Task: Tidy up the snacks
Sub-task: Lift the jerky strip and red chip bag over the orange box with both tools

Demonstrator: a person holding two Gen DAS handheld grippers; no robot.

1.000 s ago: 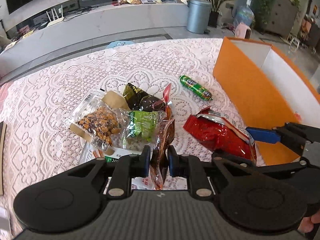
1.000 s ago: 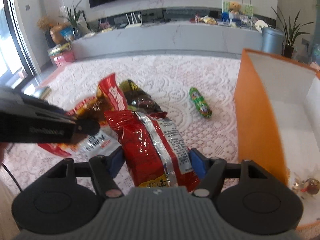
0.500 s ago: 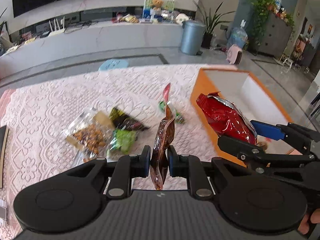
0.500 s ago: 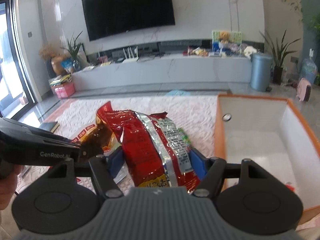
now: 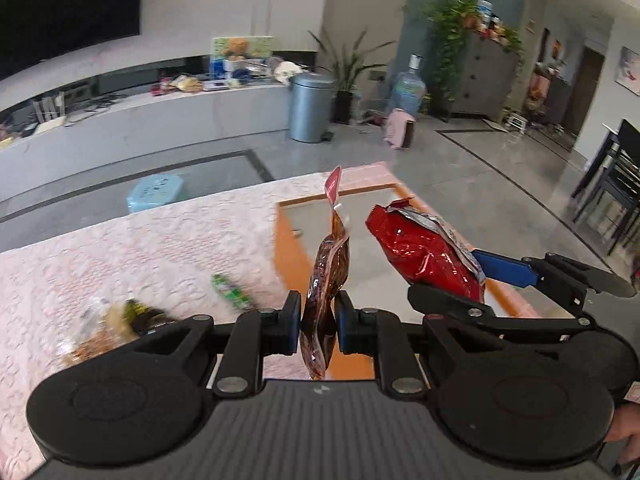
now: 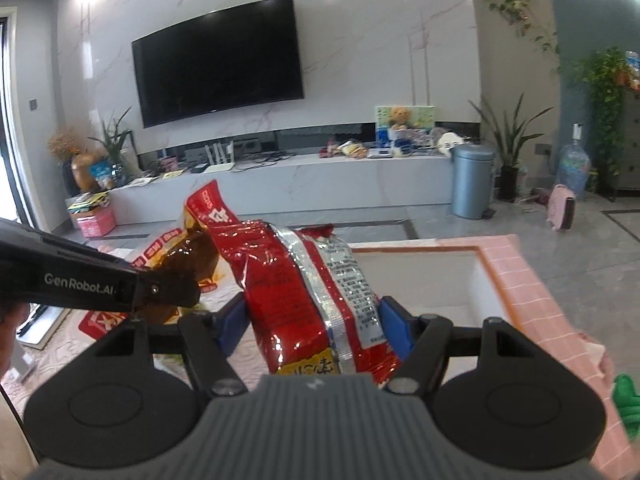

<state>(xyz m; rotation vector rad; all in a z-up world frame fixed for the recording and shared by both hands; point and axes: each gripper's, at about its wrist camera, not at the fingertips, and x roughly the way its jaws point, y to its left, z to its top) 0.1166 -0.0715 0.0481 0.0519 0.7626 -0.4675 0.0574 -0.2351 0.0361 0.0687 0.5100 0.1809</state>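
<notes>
In the left wrist view, a blurred heap of clear and dark snack packets (image 5: 116,326) lay at the lower left on the tabletop (image 5: 140,248), which was covered with a pale pink lace cloth. A small green foil-wrapped snack stick (image 5: 232,290) lay just right of the heap, apart from it. At the centre of the frame, the left tongs (image 5: 318,322) were clamped tight on a slim, glossy brown pouch with a red top tab (image 5: 330,264), which stood upright between the pads, clear of the tabletop. Behind it, an orange-walled box with a white inside (image 5: 286,256) stood open at the tabletop's far right edge. To the right, the right tongs (image 5: 476,276), with blue pads, gripped a crinkled red foil snack bag with a silver seam (image 5: 424,252), held in the air in front of the box.

In the right wrist view, the left tongs (image 6: 176,292) entered from the left edge, closed on the brown pouch (image 6: 192,248), whose red-and-yellow printed face showed side-on. At centre, the right tongs (image 6: 312,324) were pressed on both sides of the red foil bag (image 6: 296,292), its silver seam and printed back panel facing the camera. The open box (image 6: 516,280) sat right of centre beyond the bag, its rim looking pink in this light. A green object (image 6: 626,396), too blurred to identify, showed at the lower right edge.
</notes>
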